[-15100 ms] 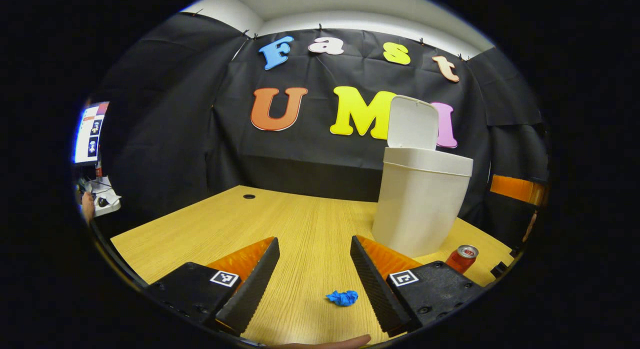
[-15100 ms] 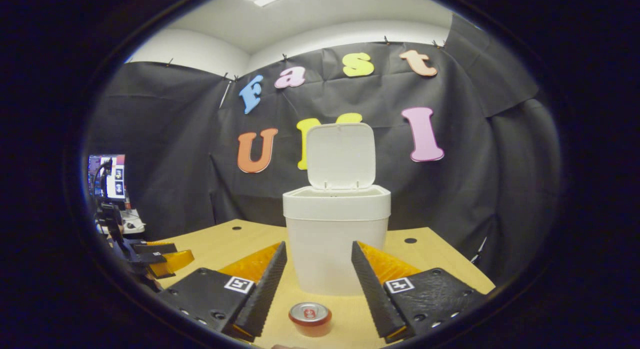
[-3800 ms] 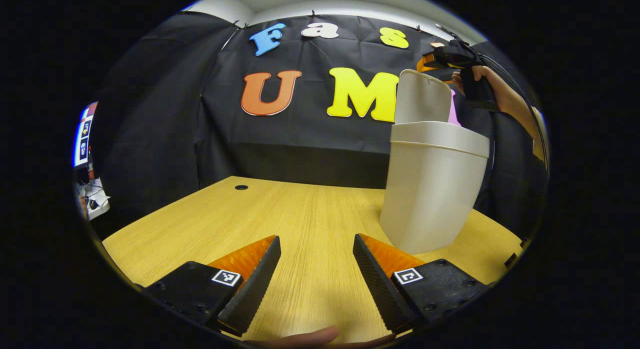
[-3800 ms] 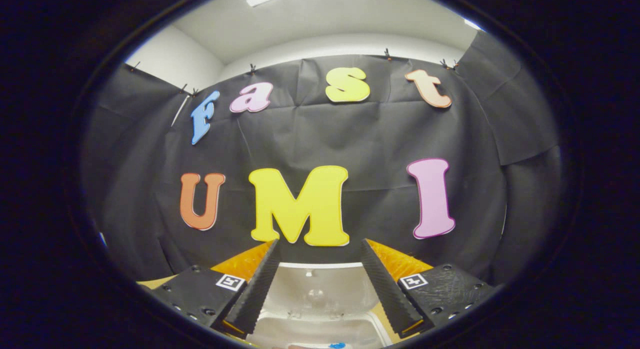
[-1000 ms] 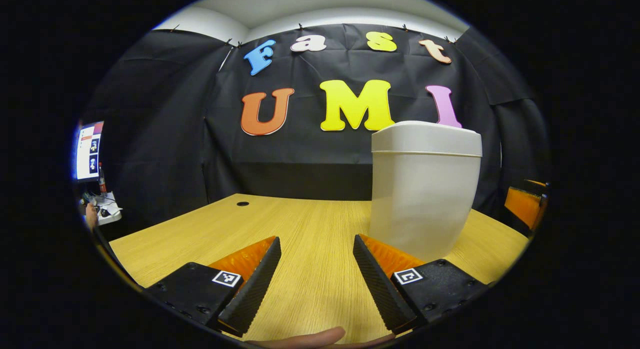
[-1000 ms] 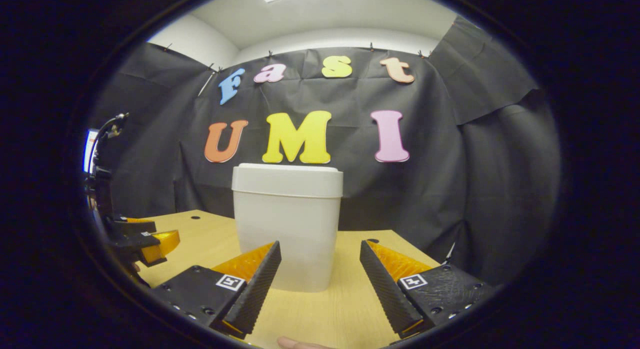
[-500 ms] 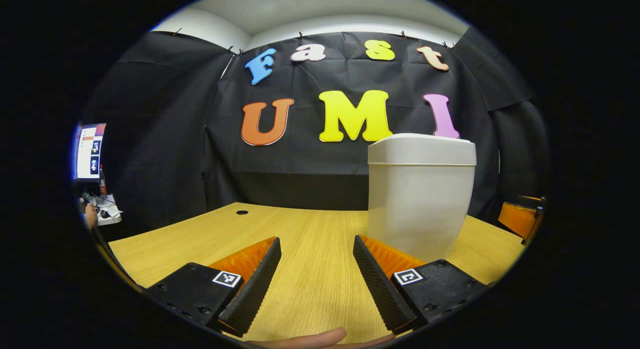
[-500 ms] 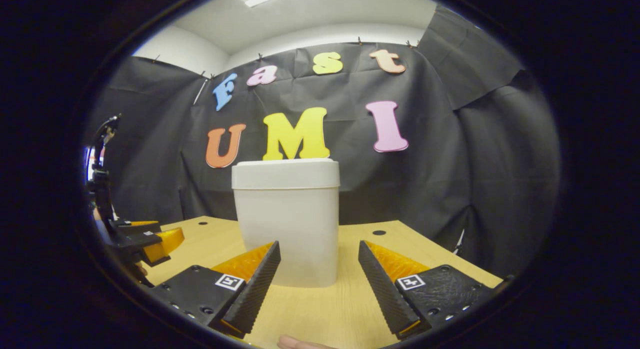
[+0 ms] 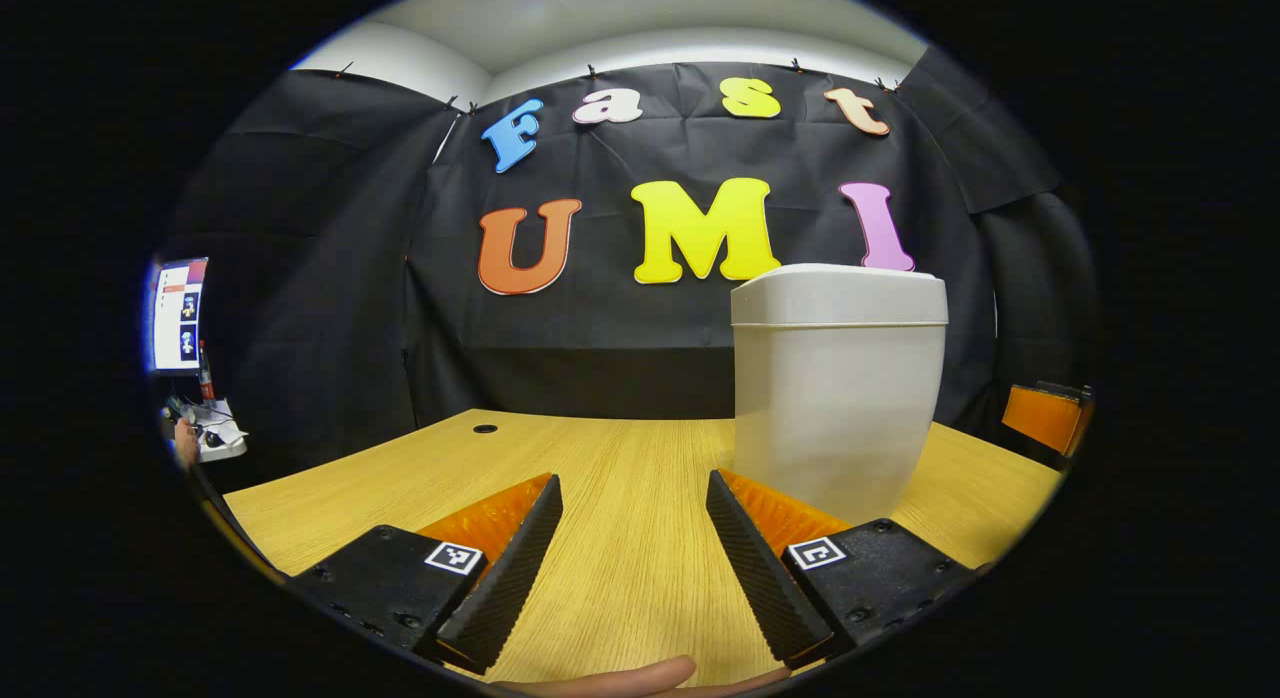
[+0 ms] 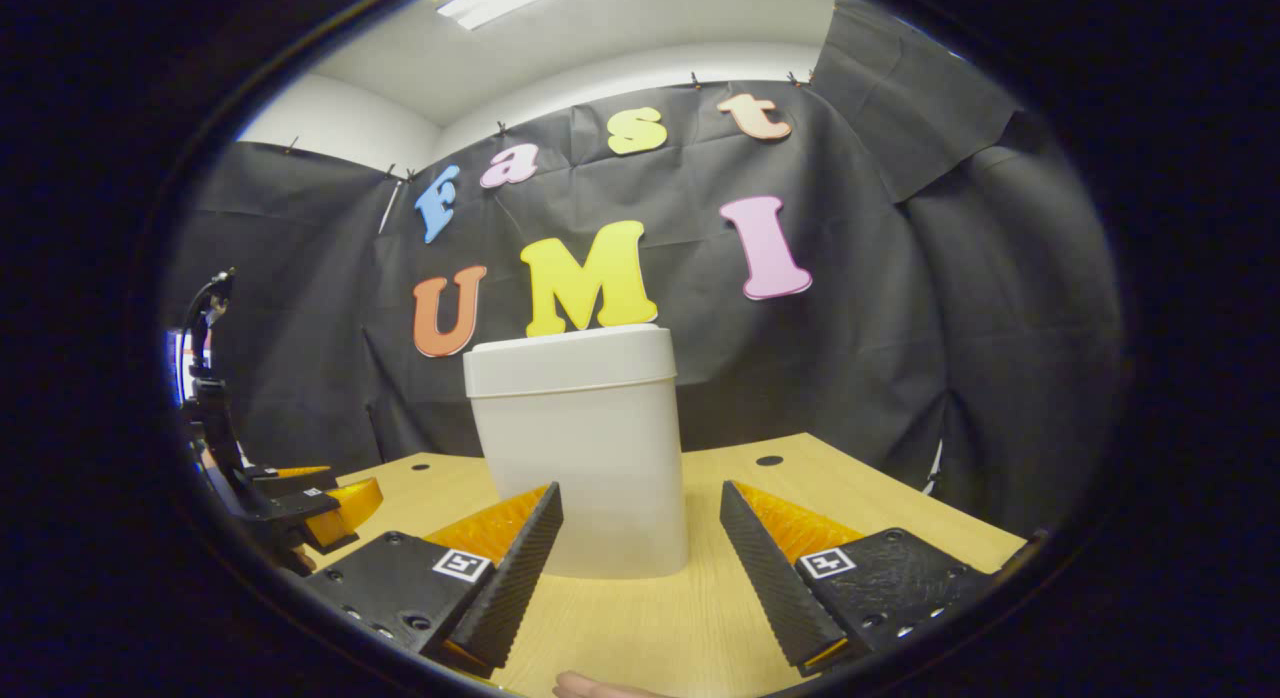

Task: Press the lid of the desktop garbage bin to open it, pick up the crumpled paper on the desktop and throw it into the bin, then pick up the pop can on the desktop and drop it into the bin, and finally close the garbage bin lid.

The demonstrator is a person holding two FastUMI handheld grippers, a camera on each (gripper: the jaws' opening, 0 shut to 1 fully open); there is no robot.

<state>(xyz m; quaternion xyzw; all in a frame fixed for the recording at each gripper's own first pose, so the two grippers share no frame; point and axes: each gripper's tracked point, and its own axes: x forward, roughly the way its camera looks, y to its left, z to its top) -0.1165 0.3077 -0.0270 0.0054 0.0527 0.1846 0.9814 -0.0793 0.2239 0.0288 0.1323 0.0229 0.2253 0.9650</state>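
Lid [image 9: 838, 281] down flat on the white desktop garbage bin [image 10: 585, 458], so by my reading the last step, closing it, is done. The bin stands upright on the wooden desktop [image 9: 620, 478], toward the far right in the left gripper view and nearly dead ahead in the right gripper view. No crumpled paper or pop can lies on the stretch of desk I can see; judging from that, both are inside the bin, though its closed walls hide the contents.

The left gripper [image 9: 633, 558] sits low over the near edge of the desk, jaws spread wide with nothing between them. The right gripper [image 10: 640, 568] is likewise wide open and empty, the bin well beyond its fingertips. In the right gripper view the left gripper also appears at the far left edge.

Next move, as I judge it: nothing more than drawing both grippers back and resting, without nudging the bin.

Against the earliest frames, the lid stood upright and open, the blue paper ball and red can lay on the desk; now the lid is shut and both are gone from the surface. Over the last second little has shifted beyond slight camera tilt.
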